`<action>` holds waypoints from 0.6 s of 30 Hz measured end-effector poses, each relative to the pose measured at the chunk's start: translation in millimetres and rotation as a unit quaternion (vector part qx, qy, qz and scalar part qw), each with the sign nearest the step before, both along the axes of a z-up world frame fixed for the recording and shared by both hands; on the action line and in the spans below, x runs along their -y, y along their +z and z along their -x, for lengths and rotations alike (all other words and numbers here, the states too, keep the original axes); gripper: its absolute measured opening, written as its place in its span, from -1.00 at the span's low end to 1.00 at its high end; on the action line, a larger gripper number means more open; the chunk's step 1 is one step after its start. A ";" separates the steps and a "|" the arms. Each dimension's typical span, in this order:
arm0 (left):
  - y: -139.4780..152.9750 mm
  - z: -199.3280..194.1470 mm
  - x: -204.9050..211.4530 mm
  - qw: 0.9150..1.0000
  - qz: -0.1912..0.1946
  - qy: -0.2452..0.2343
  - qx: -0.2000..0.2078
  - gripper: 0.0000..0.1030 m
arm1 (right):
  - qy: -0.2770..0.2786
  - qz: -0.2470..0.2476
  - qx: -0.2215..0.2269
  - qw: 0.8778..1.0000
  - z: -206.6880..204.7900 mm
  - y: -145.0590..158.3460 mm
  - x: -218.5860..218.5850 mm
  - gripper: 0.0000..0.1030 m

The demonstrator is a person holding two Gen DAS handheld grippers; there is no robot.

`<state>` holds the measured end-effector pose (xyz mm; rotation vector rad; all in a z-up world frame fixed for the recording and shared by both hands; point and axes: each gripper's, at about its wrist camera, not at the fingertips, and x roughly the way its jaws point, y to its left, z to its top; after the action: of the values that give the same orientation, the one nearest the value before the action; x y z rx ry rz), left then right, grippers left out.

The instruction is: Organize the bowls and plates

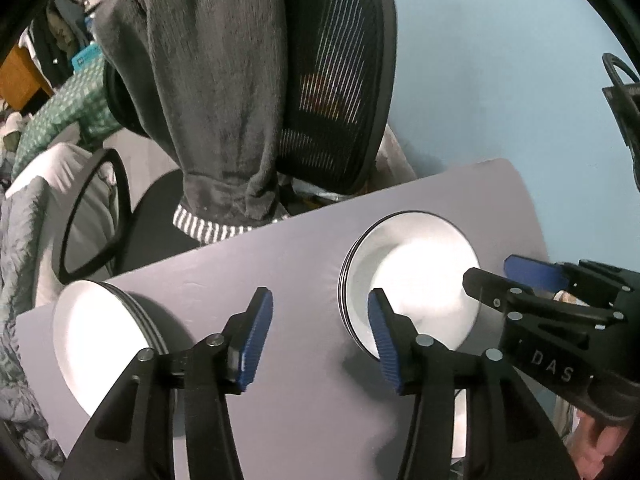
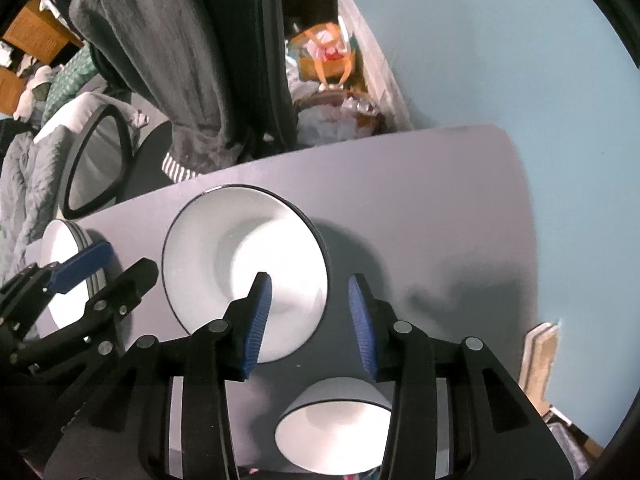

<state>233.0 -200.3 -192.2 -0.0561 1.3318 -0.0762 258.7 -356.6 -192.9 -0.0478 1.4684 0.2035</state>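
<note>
Now both grippers, left gripper and right gripper, steeply downward, empty.

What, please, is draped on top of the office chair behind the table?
A dark grey fleece garment with a striped hem hangs over the office chair; whatever lies beneath it is hidden.

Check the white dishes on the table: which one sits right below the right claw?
The small white bowl at the table's near edge, seen between the right claw's fingers. The plate stack lies farther back, and the other stack far left.
</note>
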 end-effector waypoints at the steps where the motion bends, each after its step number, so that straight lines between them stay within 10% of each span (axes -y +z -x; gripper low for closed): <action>1: 6.0 2.7 -0.9 1.000 0.001 -0.001 0.006 -0.01 | 0.001 0.003 0.008 1.000 1.5 4.4 -0.2 -0.05; 18: 76.3 53.9 -14.1 0.998 0.033 -0.009 0.060 0.25 | -0.010 0.021 0.131 0.991 46.2 93.6 12.1 0.11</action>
<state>179.1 -186.2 -116.0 -0.0952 1.2096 -0.1371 212.5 -368.7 -99.3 -0.0906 1.2116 0.1439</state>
